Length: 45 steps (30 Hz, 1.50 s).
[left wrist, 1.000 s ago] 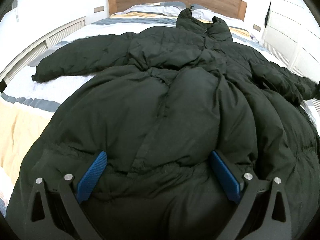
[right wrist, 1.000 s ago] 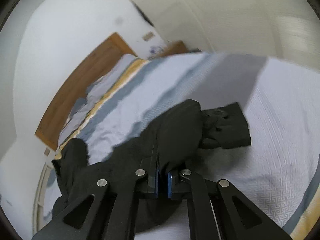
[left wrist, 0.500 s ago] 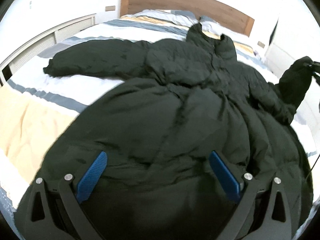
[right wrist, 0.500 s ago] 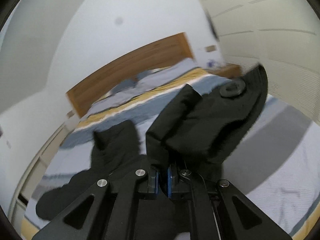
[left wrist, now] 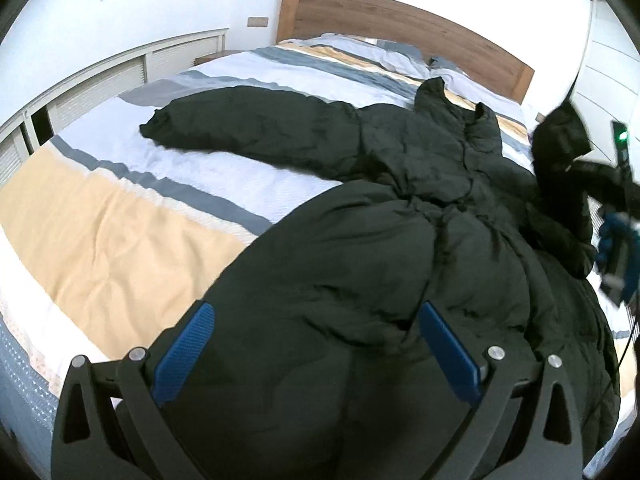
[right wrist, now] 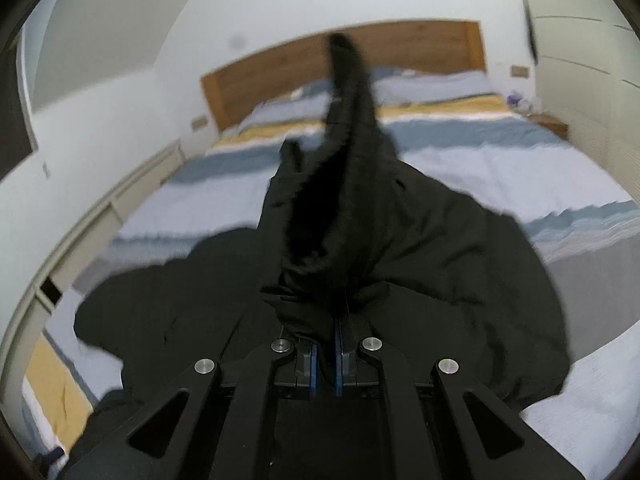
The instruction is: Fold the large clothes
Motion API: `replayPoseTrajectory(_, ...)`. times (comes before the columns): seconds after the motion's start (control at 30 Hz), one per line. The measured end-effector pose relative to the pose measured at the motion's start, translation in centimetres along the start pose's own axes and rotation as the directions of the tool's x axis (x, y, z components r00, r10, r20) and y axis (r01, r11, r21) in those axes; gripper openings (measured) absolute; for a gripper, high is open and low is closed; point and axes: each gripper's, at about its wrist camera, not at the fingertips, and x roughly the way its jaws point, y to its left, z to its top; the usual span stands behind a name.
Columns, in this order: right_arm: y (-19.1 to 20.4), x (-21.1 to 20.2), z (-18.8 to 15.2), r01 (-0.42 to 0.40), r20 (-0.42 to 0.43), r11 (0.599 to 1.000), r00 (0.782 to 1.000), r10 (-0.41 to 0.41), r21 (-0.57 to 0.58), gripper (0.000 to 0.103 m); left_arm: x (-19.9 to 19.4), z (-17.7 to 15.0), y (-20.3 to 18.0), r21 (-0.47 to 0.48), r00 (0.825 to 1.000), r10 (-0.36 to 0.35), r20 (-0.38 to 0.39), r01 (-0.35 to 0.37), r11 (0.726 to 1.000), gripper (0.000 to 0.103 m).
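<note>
Black puffer coat (left wrist: 400,240) spread front-up across a striped bed (left wrist: 120,220), collar toward the wooden headboard (left wrist: 400,20), hem toward the foot

Left of the collar: one sleeve (left wrist: 248,128) lying flat and straight on the pale stripes, cuff well apart from the body of the coat

Below the collar, at the hem: left gripper (left wrist: 316,352) with blue pads spread wide apart, gripping nothing, hovering over the padded lower panel; contact with the fabric cannot be told

Right of the collar: other sleeve (left wrist: 560,168) lifted off the bed and raised in the air, with the right gripper (right wrist: 326,356) seen blurred at the frame edge. Jaws pressed together, clamped on the sleeve near its cuff

Handling, as a judgement: bulky and soft, likely light for its size, springy with trapped air, so folds apt to puff back open. Smooth shell probably slippery between pads. Best purchase likely at firm edges: cuffs, hem, collar, or a seam, rather than a fat quilted panel

Left wrist view only: whole outline of the coat, the flat sleeve left of the collar, the open left pads, the raised sleeve from the side

Right wrist view only: the clamp itself, up close, with dark fabric bunched between the closed pads and the sleeve end (right wrist: 348,128) standing up, motion-blurred, in front of the headboard; beyond the collar, pillows
</note>
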Motion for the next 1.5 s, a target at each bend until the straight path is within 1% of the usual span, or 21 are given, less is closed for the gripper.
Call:
replayPoseTrajectory(0.1, 2.5, 1.9, -2.6, 0.011, -0.067, 0.997, 0.998, -0.016, -0.076, 0.007, -0.7, 0.0, 0.4, 0.017, 1.0, 0.024, 0.015, -0.024, 1.0, 0.103)
replayPoseTrajectory(0.2, 3.6, 3.1, -4.7, 0.024, -0.109, 0.99, 0.993, -0.039, -0.137, 0.009, -1.4, 0.0, 0.8, 0.014, 0.999, 0.043, 0.025, -0.044, 0.999, 0.103)
replayPoseTrajectory(0.3, 3.0, 2.8, -6.4, 0.034, -0.134, 0.985, 0.989, -0.057, -0.167, 0.009, -2.0, 0.1, 1.2, -0.004, 0.998, 0.052, 0.027, -0.052, 0.999, 0.103)
replayPoseTrajectory(0.4, 1.8, 1.0, -7.0, 0.032, -0.139, 0.985, 0.989, -0.056, -0.171, 0.009, -2.8, 0.1, 1.2, -0.011, 0.998, 0.052, 0.035, -0.052, 0.999, 0.103)
replayPoseTrajectory(0.43, 1.9, 0.9, -6.7, 0.033, -0.141, 0.984, 0.988, -0.059, -0.178, 0.01, -3.1, 0.1, 1.0, -0.011, 0.998, 0.05, 0.037, -0.049, 0.999, 0.103)
replayPoseTrajectory(0.5, 2.0, 1.1, -7.4, 0.024, -0.181, 0.98, 0.982, -0.061, -0.198, 0.011, -4.0, 0.1, 0.5, -0.005, 0.998, 0.042, 0.041, -0.042, 0.999, 0.103)
replayPoseTrajectory(0.53, 1.9, 1.4, -7.7, 0.029, -0.216, 0.978, 0.974, -0.074, -0.205, 0.015, -4.5, 0.2, 0.1, 0.0, 0.998, 0.04, 0.044, -0.04, 0.999, 0.103)
replayPoseTrajectory(0.6, 2.0, 1.4, -7.9, 0.035, -0.231, 0.977, 0.969, -0.084, -0.21, 0.035, -6.0, 0.3, -0.4, 0.015, 0.998, 0.037, 0.058, -0.038, 0.999, 0.103)
replayPoseTrajectory(0.63, 2.1, 0.8, -7.9, 0.023, -0.232, 0.979, 0.97, -0.07, -0.201, 0.068, -6.7, 0.4, -0.7, 0.02, 0.997, 0.037, 0.066, -0.038, 0.999, 0.103)
replayPoseTrajectory(0.67, 2.3, -0.2, -8.1, -0.001, -0.228, 0.982, 0.973, -0.042, -0.187, 0.089, -7.8, 0.5, -0.9, 0.022, 0.996, 0.037, 0.082, -0.039, 0.999, 0.103)
replayPoseTrajectory(0.77, 3.6, -3.5, -8.6, -0.024, -0.209, 0.979, 0.978, -0.019, -0.203, 0.09, -11.0, 0.7, -1.3, 0.022, 0.991, 0.033, 0.128, -0.036, 0.999, 0.103)
replayPoseTrajectory(0.83, 4.4, -6.6, -9.1, -0.04, -0.198, 0.978, 0.98, -0.002, -0.207, 0.09, -13.2, 0.6, -1.8, 0.029, 0.987, 0.025, 0.161, -0.03, 0.999, 0.103)
replayPoseTrajectory(0.93, 4.9, -11.4, -10.0, -0.048, -0.176, 0.98, 0.984, 0.013, -0.194, 0.088, -16.4, 0.1, -2.2, 0.042, 0.979, -0.007, 0.206, -0.002, 0.999, 0.103)
replayPoseTrajectory(1.03, 4.9, -15.7, -10.4, -0.044, -0.15, 0.978, 0.989, 0.013, -0.204, 0.084, -18.9, -0.6, -2.8, 0.064, 0.976, -0.038, 0.214, 0.025, 0.998, 0.103)
replayPoseTrajectory(1.1, 4.3, -19.2, -10.6, -0.025, -0.118, 0.978, 0.993, 0.001, -0.208, 0.084, -20.2, -1.1, -3.2, 0.081, 0.976, -0.061, 0.209, 0.046, 0.996, 0.103)
replayPoseTrajectory(1.17, 3.1, -21.6, -10.4, -0.008, -0.094, 0.98, 0.995, -0.011, -0.197, 0.083, -21.2, -1.5, -3.6, 0.09, 0.974, -0.081, 0.21, 0.063, 0.994, 0.103)
replayPoseTrajectory(1.27, 0.7, -25.5, -10.2, 0.047, -0.059, 0.983, 0.997, -0.059, -0.18, 0.083, -21.8, -1.8, -4.5, 0.104, 0.974, -0.096, 0.206, 0.075, 0.992, 0.103)
replayPoseTrajectory(1.37, -1.9, -27.6, -9.8, 0.093, -0.035, 0.984, 0.994, -0.1, -0.155, 0.083, -21.5, -1.5, -6.1, 0.143, 0.977, -0.098, 0.191, 0.072, 0.987, 0.103)
replayPoseTrajectory(1.43, -3.4, -28.1, -9.7, 0.106, -0.025, 0.985, 0.994, -0.111, -0.133, 0.082, -20.4, -0.8, -7.2, 0.167, 0.979, -0.1, 0.177, 0.07, 0.984, 0.103)
replayPoseTrajectory(1.5, -5.2, -27.6, -9.5, 0.118, -0.022, 0.987, 0.992, -0.121, -0.108, 0.081, -18.6, 0.3, -8.9, 0.196, 0.983, -0.101, 0.154, 0.07, 0.978, 0.103)
